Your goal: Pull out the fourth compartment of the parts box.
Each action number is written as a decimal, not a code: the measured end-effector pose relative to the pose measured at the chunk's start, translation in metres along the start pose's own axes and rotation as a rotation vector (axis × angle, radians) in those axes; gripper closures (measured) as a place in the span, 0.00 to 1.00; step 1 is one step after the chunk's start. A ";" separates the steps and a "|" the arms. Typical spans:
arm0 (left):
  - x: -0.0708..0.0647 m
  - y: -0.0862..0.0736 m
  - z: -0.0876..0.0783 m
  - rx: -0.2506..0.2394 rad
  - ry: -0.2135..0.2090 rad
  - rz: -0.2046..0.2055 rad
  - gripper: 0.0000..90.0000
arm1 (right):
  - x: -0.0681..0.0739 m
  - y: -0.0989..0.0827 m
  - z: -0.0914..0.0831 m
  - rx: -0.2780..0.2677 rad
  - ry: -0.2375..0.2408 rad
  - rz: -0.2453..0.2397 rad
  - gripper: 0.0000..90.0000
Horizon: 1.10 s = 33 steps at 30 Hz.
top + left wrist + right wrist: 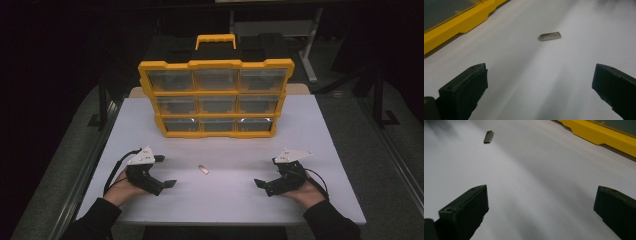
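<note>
Both the left gripper (167, 171) and right gripper (266, 172) rest wide apart and empty on the table (225, 200), flanking a small metal bar (203, 169) before a yellow organizer (216, 97).

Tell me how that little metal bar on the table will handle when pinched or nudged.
The metal bar looks rigid and flat-sided, so it should slide rather than roll. It lies low on the smooth white table, so pinching it may be fiddly and it could slip. Its shiny faces suggest little friction.
</note>
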<state>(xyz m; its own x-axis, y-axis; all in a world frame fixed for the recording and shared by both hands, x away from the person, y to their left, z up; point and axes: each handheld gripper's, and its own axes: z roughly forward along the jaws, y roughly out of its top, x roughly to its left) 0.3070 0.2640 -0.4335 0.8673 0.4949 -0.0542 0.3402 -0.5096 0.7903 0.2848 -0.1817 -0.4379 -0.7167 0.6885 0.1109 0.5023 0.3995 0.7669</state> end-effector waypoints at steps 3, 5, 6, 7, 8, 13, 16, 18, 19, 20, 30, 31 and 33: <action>0.000 0.000 0.000 0.001 0.000 0.002 0.00 | 0.000 0.000 0.000 0.000 -0.001 0.004 0.00; 0.000 0.001 0.001 0.000 0.000 0.003 0.00 | 0.000 -0.001 -0.001 0.000 -0.001 0.004 0.00; 0.000 0.001 0.001 -0.002 0.003 0.006 0.00 | -0.001 -0.001 -0.001 0.000 -0.001 0.003 0.00; 0.000 0.002 0.001 -0.005 0.005 0.002 0.00 | -0.001 -0.001 -0.001 0.000 -0.002 0.005 0.00; 0.001 0.002 0.001 -0.008 0.008 0.002 0.00 | -0.001 -0.001 -0.001 -0.001 -0.003 0.007 0.00; 0.001 0.002 -0.001 -0.009 0.012 0.000 0.00 | -0.001 0.000 -0.001 -0.011 0.006 0.011 0.00; 0.001 0.002 -0.001 -0.010 0.004 0.007 0.00 | 0.000 0.000 -0.001 -0.008 0.008 0.001 0.00; 0.002 0.002 -0.001 -0.009 0.003 0.011 0.00 | 0.001 0.001 -0.001 -0.012 0.010 0.003 0.00; 0.002 0.003 -0.002 -0.013 0.001 0.007 0.00 | 0.002 0.002 -0.001 -0.011 0.009 0.001 0.00; 0.002 0.003 -0.002 -0.016 0.002 0.004 0.00 | 0.002 0.002 -0.001 -0.009 0.011 0.000 0.00; 0.002 0.006 0.000 -0.023 -0.007 0.007 0.00 | 0.003 0.002 0.002 0.000 0.016 -0.005 0.00; 0.002 0.007 0.000 -0.024 -0.007 0.009 0.00 | 0.003 0.002 0.002 -0.002 0.017 -0.005 0.00; 0.003 0.007 0.001 -0.027 -0.007 0.011 0.00 | 0.003 0.002 0.002 -0.002 0.018 -0.006 0.00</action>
<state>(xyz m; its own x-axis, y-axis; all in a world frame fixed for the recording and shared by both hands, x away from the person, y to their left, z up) 0.3119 0.2613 -0.4283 0.8736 0.4841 -0.0495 0.3205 -0.4959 0.8071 0.2849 -0.1777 -0.4369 -0.7284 0.6749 0.1181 0.4975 0.4024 0.7685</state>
